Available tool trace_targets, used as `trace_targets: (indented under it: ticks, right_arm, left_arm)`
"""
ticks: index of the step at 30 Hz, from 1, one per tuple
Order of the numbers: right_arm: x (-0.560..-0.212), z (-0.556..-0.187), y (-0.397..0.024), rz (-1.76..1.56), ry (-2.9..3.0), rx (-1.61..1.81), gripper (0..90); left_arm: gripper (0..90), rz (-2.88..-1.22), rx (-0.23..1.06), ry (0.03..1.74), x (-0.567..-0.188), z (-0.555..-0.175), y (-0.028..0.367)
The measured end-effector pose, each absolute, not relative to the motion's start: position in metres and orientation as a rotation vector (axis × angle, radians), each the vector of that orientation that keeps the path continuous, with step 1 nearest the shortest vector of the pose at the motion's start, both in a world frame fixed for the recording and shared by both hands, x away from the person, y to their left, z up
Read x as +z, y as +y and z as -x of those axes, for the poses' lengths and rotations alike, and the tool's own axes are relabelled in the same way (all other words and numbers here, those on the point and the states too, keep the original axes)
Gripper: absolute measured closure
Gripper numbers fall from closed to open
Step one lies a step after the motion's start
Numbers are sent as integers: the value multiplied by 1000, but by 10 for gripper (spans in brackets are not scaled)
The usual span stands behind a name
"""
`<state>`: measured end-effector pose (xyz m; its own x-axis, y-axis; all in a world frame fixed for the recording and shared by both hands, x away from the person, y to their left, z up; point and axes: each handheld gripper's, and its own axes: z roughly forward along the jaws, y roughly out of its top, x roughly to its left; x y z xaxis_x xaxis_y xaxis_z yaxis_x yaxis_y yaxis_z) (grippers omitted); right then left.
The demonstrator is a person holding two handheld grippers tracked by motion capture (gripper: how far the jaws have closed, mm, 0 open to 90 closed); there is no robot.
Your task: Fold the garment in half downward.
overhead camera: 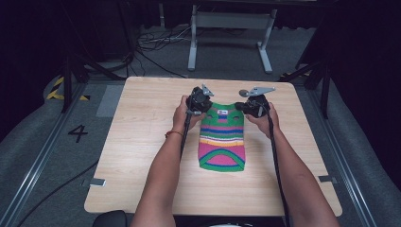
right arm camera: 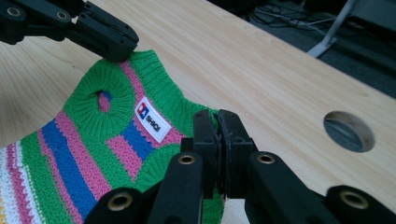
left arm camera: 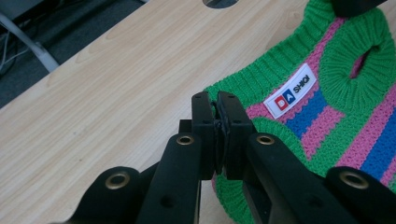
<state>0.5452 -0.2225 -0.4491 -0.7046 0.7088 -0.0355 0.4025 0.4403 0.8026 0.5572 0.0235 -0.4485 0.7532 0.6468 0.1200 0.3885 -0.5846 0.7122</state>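
**Both grippers pinch the sweater's far corners**

The left gripper point(left arm camera: 216, 109) has its jaws clamped on the green ribbed edge of the small striped sweater point(overhead camera: 222, 139); the right gripper point(right arm camera: 218, 126) pinches the opposite corner likewise. Beyond the jaws, the knit lies flat on the wooden table point(overhead camera: 142, 142). This looks like the start of a fold: next, probably lift both corners evenly and carry them toward the hem.

The high view is soft and low in detail, its light wooden tabletop point(overhead camera: 142, 142) evenly lit from above while the surroundings at both sides fall into near black. Shadows are faint. Both gripper views are brighter; the striped knitted sweater point(right arm camera: 93, 140) is sharp, the black jaws at the bottom slightly blurred.
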Motion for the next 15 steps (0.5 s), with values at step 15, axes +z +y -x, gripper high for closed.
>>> trace_targets:
  ticks: [15]
  right_arm:
    - [-429,-527,-222,-810,2352,1240,871]
  left_arm:
    - [866,-2229,509,672,-433,-535,32]
